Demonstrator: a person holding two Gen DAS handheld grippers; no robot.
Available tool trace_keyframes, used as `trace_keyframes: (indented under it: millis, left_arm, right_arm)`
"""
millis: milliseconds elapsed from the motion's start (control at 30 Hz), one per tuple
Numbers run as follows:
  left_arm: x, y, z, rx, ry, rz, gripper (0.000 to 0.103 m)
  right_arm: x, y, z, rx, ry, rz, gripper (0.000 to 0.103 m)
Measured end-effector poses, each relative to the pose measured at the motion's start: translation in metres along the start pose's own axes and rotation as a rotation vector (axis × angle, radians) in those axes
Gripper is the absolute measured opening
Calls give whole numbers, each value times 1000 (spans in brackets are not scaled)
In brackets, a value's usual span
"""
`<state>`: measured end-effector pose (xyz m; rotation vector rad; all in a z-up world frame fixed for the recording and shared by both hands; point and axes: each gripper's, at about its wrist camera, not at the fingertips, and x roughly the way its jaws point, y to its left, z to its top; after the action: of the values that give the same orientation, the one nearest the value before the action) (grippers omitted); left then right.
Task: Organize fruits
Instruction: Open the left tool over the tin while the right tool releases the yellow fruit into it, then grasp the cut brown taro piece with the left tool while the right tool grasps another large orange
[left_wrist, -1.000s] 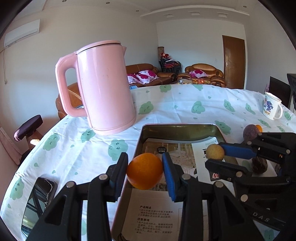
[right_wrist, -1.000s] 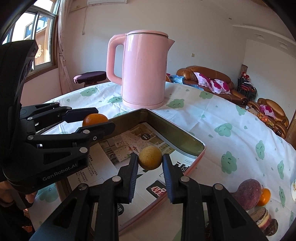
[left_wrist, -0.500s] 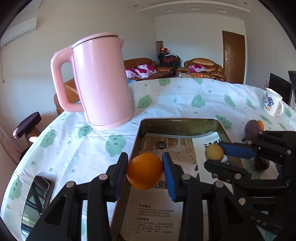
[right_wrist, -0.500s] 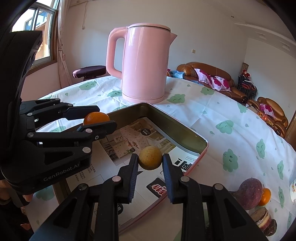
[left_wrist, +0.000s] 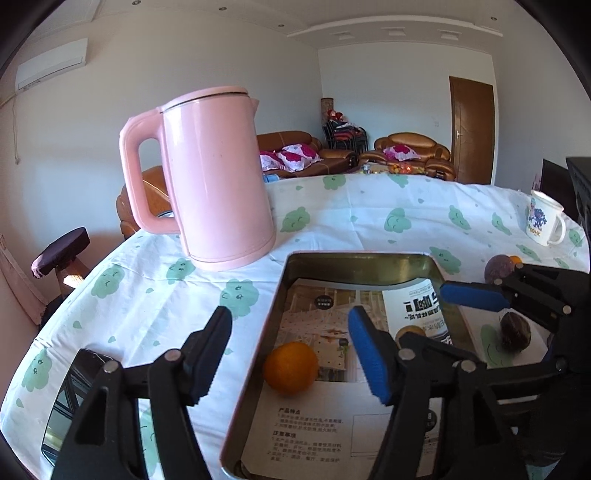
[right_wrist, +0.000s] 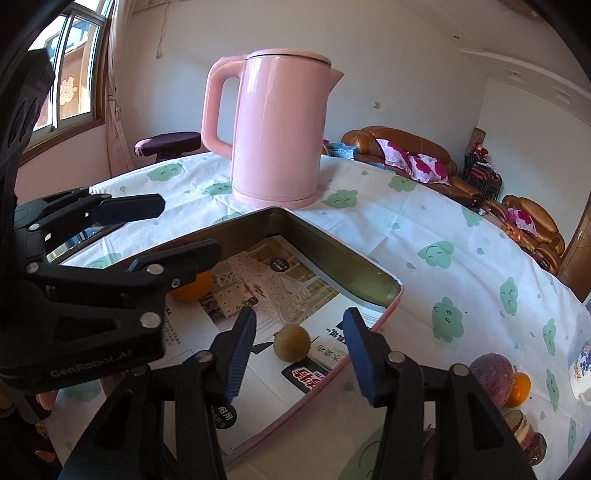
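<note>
- Left tool (left_wrist: 290, 345) hangs spread wide over the orange (left_wrist: 290, 367), which lies in the tray (left_wrist: 360, 264).
- Right tool (right_wrist: 300, 341) is likewise apart above the yellow fruit (right_wrist: 291, 342), seemingly resting on the tray's paper lining.
- Kettle (left_wrist: 214, 177) stands on the counter (left_wrist: 369, 221).

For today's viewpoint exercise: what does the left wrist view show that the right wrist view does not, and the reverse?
Only the left wrist view shows the brown door and the whole white mug. Only the right wrist view shows the window. Both show the pink kettle, the tray, the orange, the yellow fruit and the purple fruit.
</note>
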<state>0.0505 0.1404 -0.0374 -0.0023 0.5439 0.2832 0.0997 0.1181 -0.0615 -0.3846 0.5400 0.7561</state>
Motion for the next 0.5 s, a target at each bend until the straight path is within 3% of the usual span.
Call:
trace_keyframes:
  millis: [133,267,500]
  left_arm:
    - [-30,-6,7,-15,-83,-28,70]
    - [-54,-24,12,-15,-149,-78,79]
    - [-63,-85,10,54,-134,-232,79]
  right_arm:
    - [-18,-12,-7,27,-7,-45,54]
    - [-49,-34,-21,82,-31,-92,54]
    - [-109,-75,-66,171,-68,-218,67]
